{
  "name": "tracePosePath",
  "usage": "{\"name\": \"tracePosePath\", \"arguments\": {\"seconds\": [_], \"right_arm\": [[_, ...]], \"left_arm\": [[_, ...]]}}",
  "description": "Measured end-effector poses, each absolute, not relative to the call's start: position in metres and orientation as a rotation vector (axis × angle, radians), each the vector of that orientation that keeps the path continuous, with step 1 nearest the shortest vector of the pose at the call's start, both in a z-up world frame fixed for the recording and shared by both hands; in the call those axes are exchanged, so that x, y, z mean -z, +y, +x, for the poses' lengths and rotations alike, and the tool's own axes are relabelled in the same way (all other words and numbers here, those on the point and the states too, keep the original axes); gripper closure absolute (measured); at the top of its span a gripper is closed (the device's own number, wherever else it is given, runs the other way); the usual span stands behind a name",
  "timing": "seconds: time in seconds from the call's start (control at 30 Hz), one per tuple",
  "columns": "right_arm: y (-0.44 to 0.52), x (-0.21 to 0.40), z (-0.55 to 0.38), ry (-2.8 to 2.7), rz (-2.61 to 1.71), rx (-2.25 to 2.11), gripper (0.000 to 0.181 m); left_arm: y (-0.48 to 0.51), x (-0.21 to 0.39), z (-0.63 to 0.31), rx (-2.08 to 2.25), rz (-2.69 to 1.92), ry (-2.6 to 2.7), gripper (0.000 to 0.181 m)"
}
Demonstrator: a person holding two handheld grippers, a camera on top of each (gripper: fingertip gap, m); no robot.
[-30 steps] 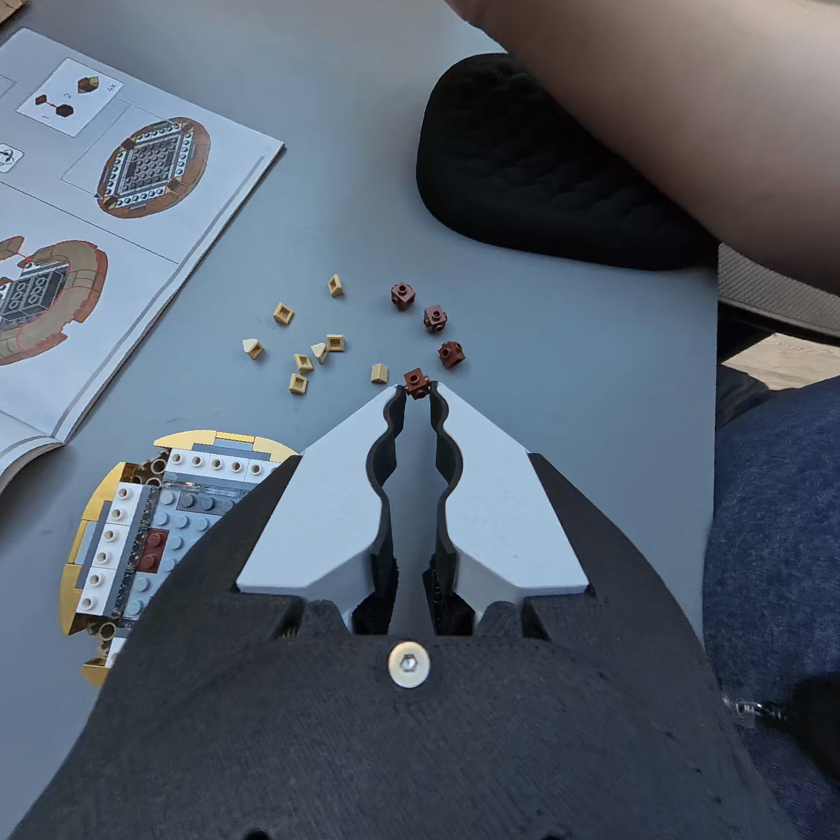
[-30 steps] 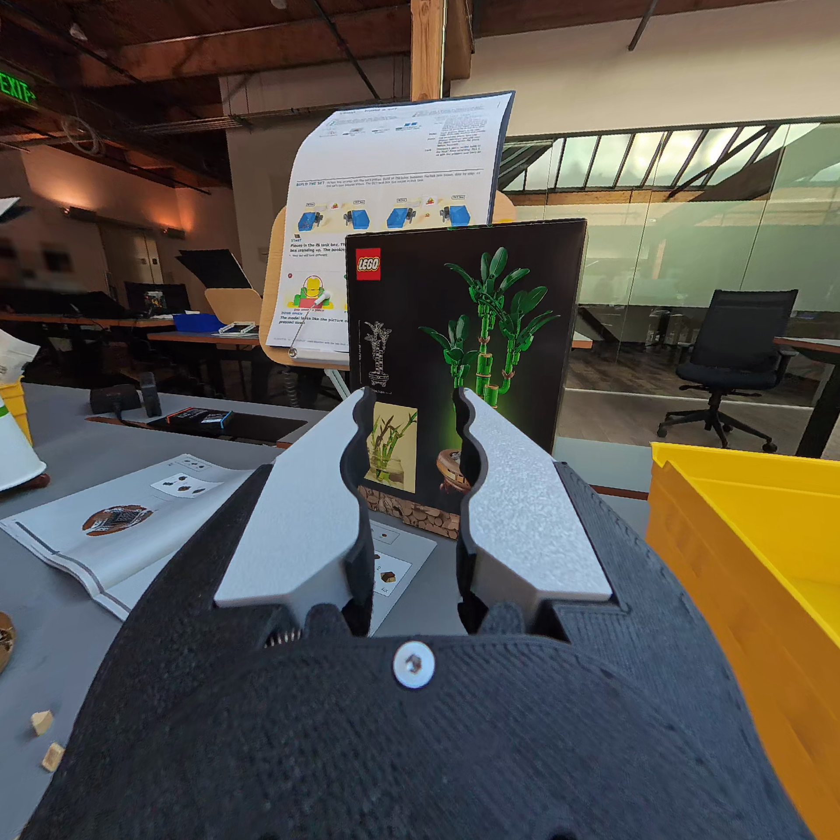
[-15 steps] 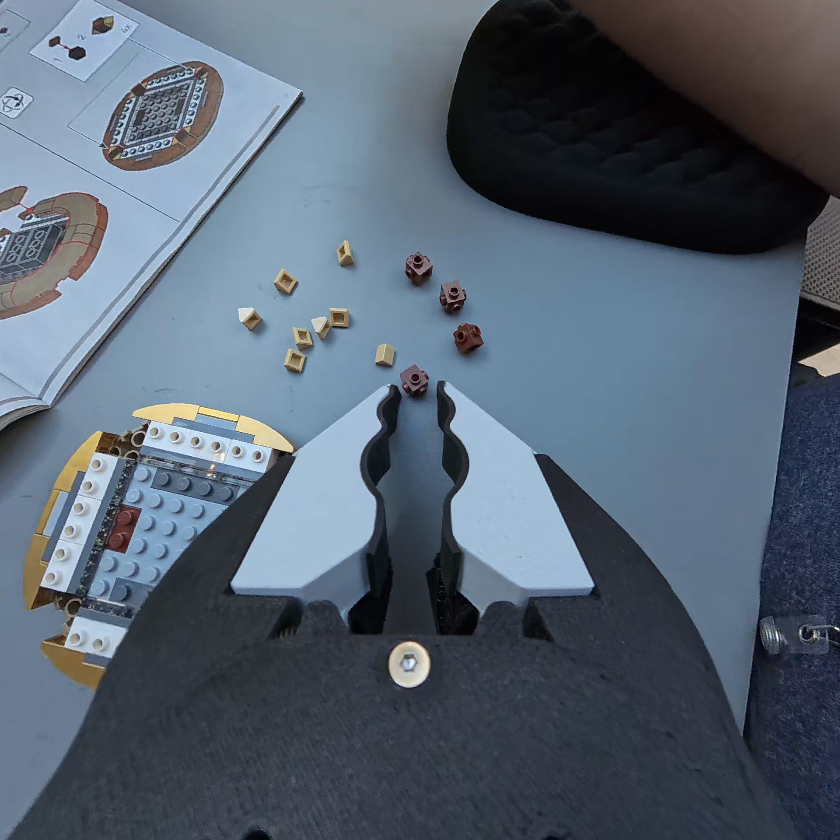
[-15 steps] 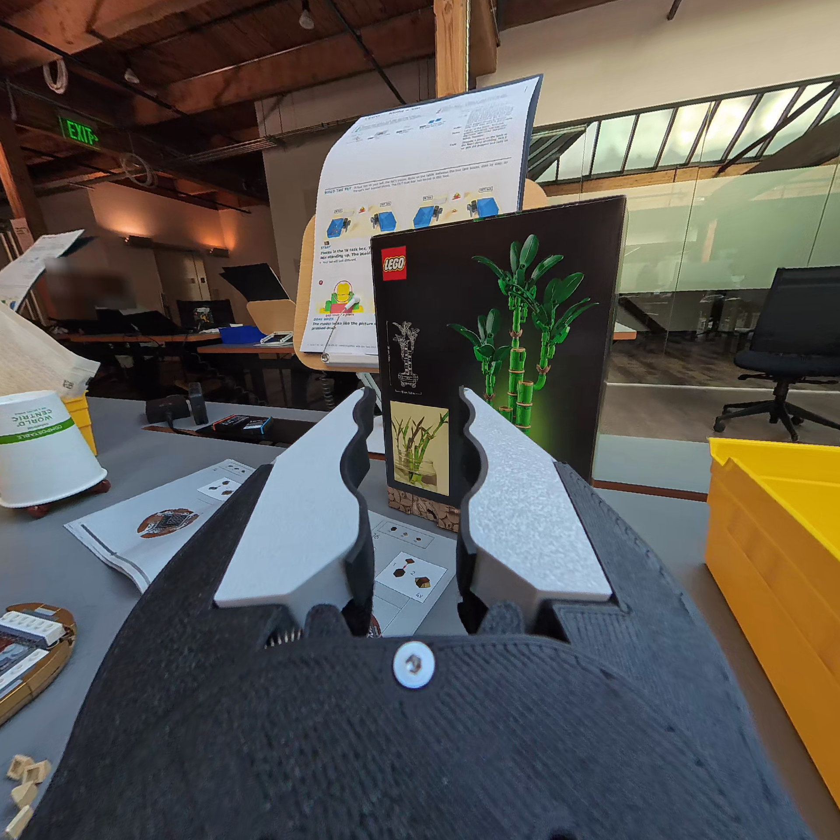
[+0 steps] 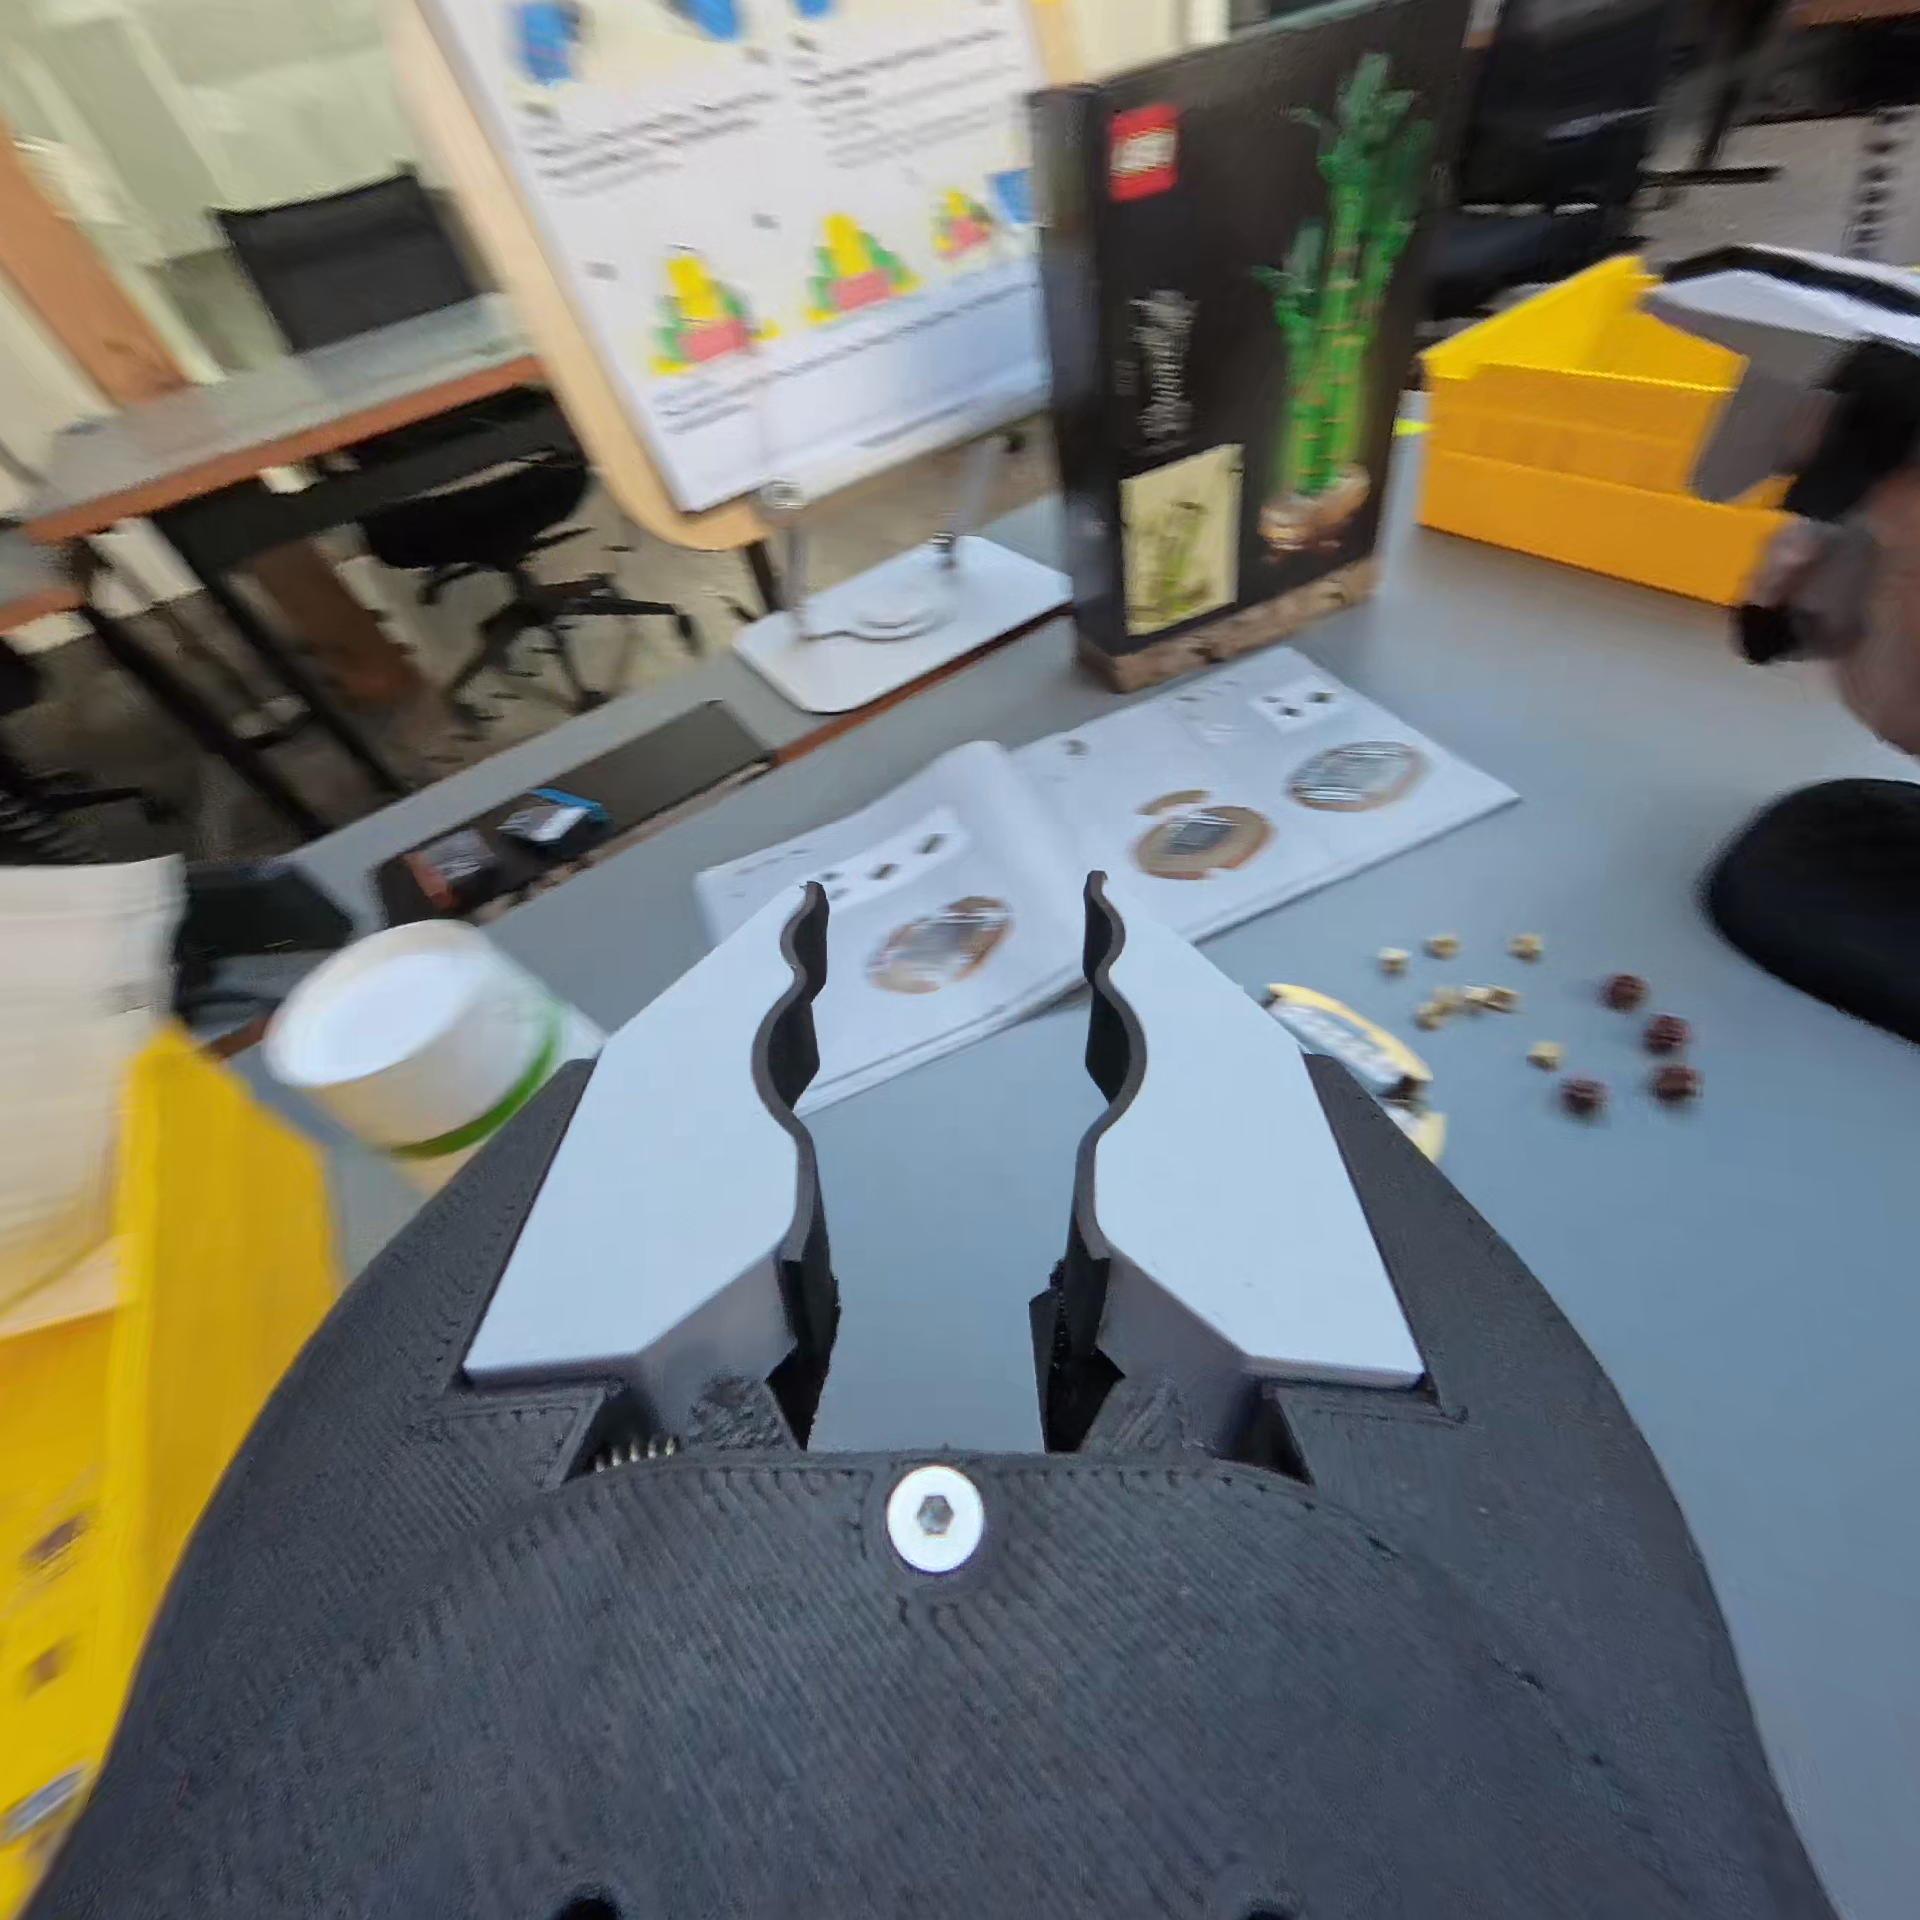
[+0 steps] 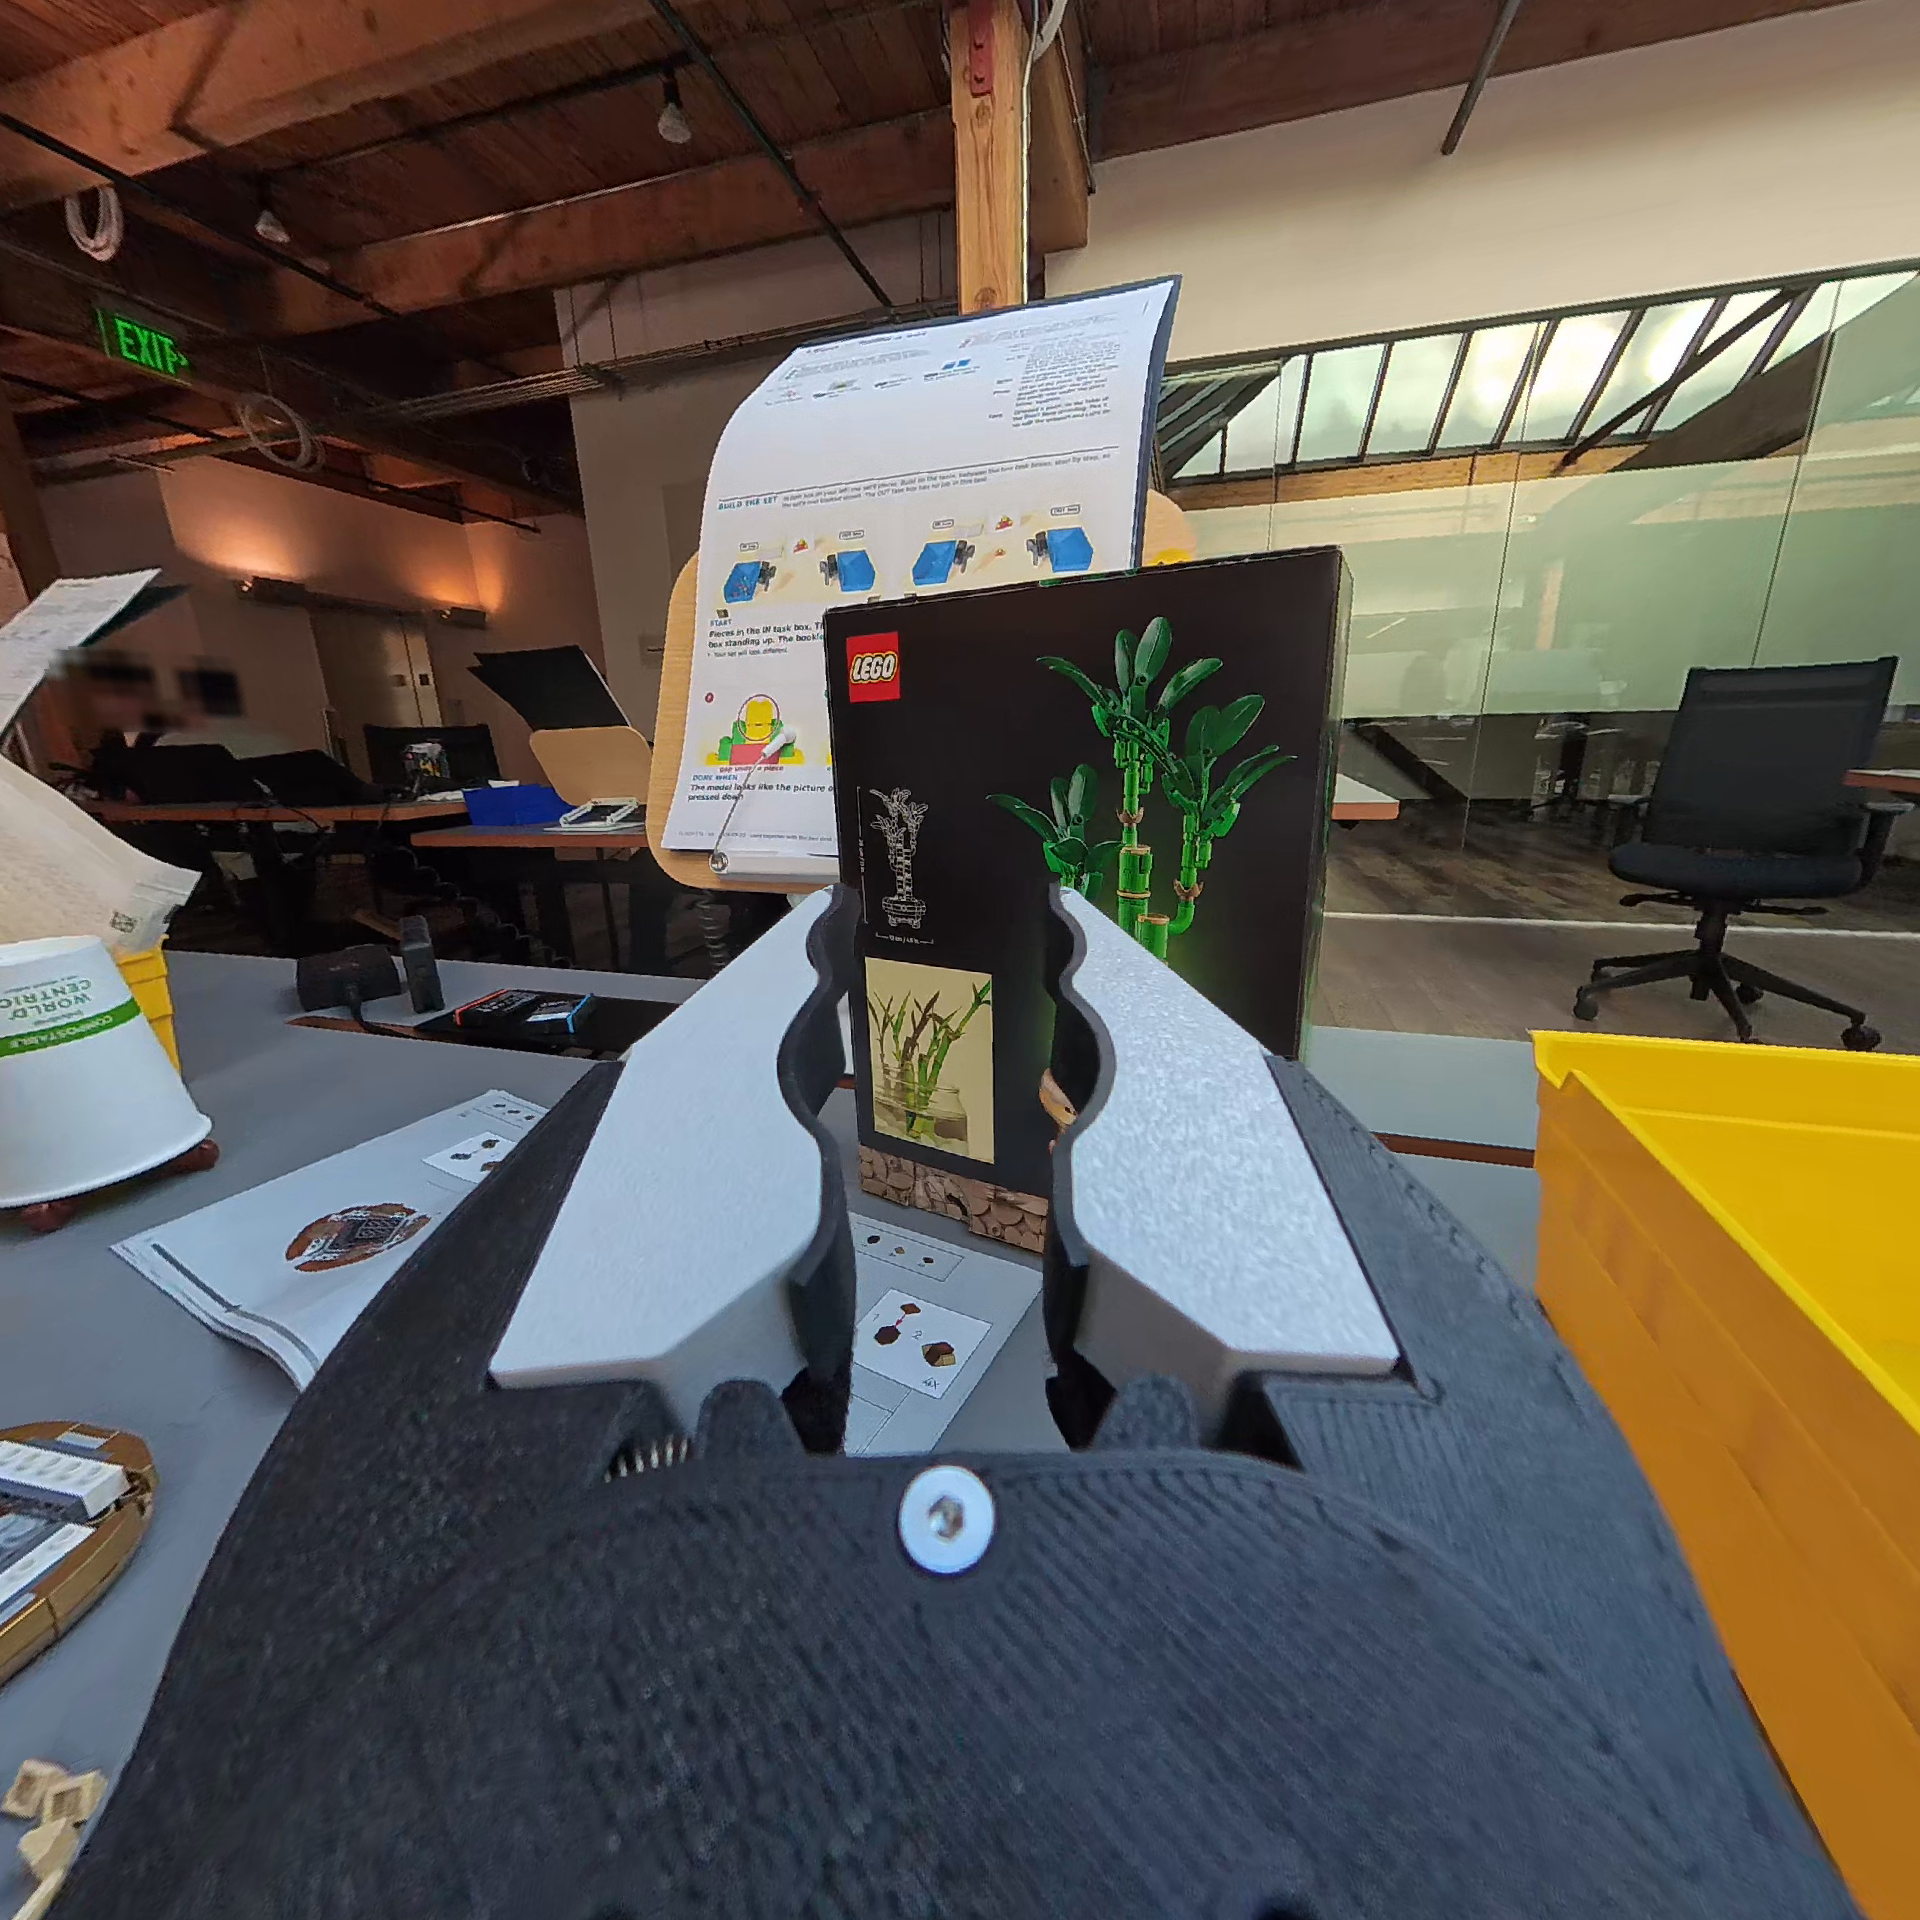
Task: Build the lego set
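My left gripper (image 5: 956, 888) is open and empty, held above the grey table and pointing at the open instruction booklet (image 5: 1143, 831). Several small brown bricks (image 5: 1652, 1049) and tan pieces (image 5: 1455, 997) lie loose on the table to its right. The round base model (image 5: 1340, 1029) lies partly hidden behind its right finger. My right gripper (image 6: 945, 896) is open and empty, held above the table facing the black Lego box (image 6: 1091, 831). The base model (image 6: 62, 1517) and the tan pieces (image 6: 52, 1808) show at that view's left edge.
A white paper cup (image 5: 416, 1039) lies tipped at the left beside a yellow bin (image 5: 156, 1299). Another yellow bin (image 6: 1745, 1247) stands at the right. A black pad (image 5: 1829, 904) lies right of the bricks. A sheet on a stand (image 6: 935, 582) rises behind the box. Tip to tip, the grippers are about 35 cm apart. Measured from the fingertips, the round base model (image 5: 1340, 1029) is 20 cm or so from the left gripper and 30 cm from the right.
My left gripper opened wider, pulled away from the brown brick it was at and swung up, now looking across the table. The right gripper drifted slightly; its jaws stayed open.
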State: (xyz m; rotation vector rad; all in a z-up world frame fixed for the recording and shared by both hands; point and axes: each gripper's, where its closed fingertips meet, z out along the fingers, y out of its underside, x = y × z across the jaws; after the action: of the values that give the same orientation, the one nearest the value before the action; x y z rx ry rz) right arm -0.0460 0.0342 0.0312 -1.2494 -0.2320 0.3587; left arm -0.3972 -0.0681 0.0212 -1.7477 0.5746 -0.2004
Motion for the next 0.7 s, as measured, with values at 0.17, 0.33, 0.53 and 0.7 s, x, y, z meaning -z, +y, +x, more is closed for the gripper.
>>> {"name": "tracePosePath", "arguments": {"seconds": [0.17,0.33,0.53,0.7], "right_arm": [[0.040,-0.023,-0.057,-0.276,-1.286,-0.352,0.146],[0.042,-0.016,-0.062,-0.301,-1.310,-0.329,0.146],[0.044,-0.010,-0.060,-0.291,-1.329,-0.303,0.147],[0.043,-0.008,-0.060,-0.297,-1.328,-0.277,0.147]], "left_arm": [[-0.066,-0.069,-0.574,-0.147,-1.759,0.315,0.138],[-0.062,-0.031,-0.671,-0.174,-2.078,0.322,0.137],[-0.058,0.047,-0.714,-0.185,-2.359,0.542,0.147],[-0.057,0.072,-0.709,-0.086,-2.395,0.607,0.148]]}}
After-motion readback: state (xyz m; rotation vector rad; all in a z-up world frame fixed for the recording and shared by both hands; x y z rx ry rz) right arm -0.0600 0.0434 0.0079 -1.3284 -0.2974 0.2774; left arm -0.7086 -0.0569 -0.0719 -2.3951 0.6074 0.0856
